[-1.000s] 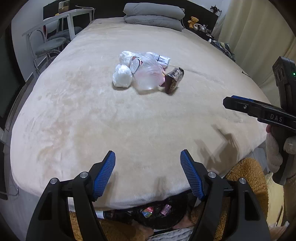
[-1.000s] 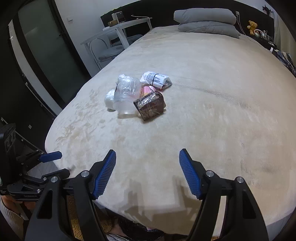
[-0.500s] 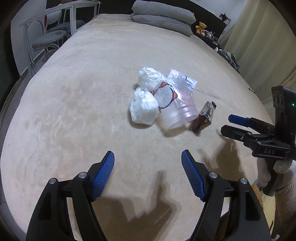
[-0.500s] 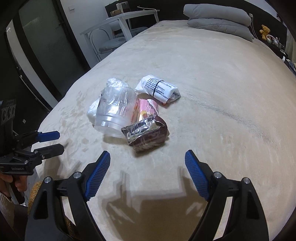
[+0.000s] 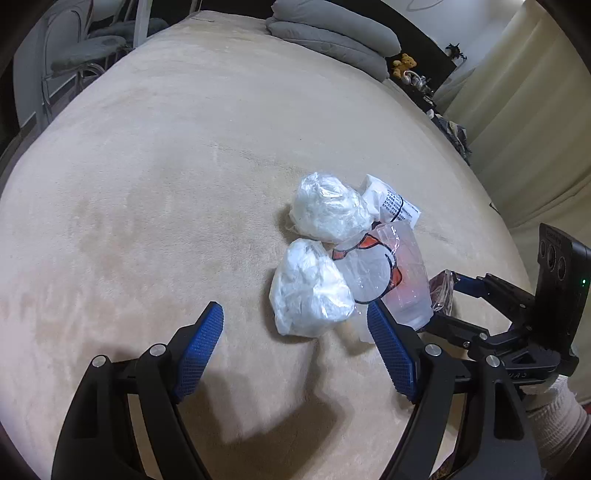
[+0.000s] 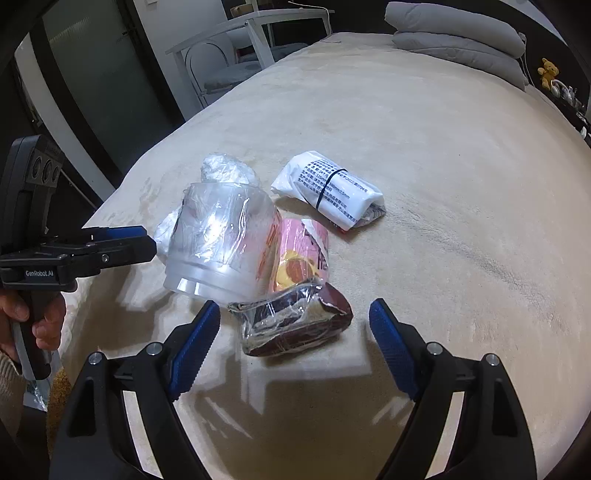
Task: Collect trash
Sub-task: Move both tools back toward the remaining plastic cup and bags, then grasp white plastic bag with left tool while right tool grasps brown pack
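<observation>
A small pile of trash lies on the beige bed (image 5: 155,192). It holds two crumpled white plastic balls (image 5: 310,291) (image 5: 328,212), a clear plastic cup (image 5: 391,273) (image 6: 221,243) on its side, a pink wrapper (image 6: 299,254), a white printed packet (image 6: 332,192) and a brown wrapper (image 6: 295,325) (image 5: 441,291). My left gripper (image 5: 293,314) is open, and the nearer white ball sits just ahead between its fingertips, untouched. My right gripper (image 6: 294,310) is open with the brown wrapper between its fingertips, pads apart from it. Each gripper shows in the other's view (image 6: 147,242) (image 5: 443,302).
Grey pillows (image 5: 332,40) lie at the head of the bed, with a teddy bear (image 5: 402,64) beside them. Chairs (image 5: 85,55) and a white table (image 6: 258,26) stand along the left side. A curtain (image 5: 517,92) hangs on the right. A hand (image 6: 33,325) holds the left gripper.
Both grippers have moved forward from the foot of the bed and down to the trash pile. Their jaws stand a little wider. The floor and bin below the bed edge have left view.
</observation>
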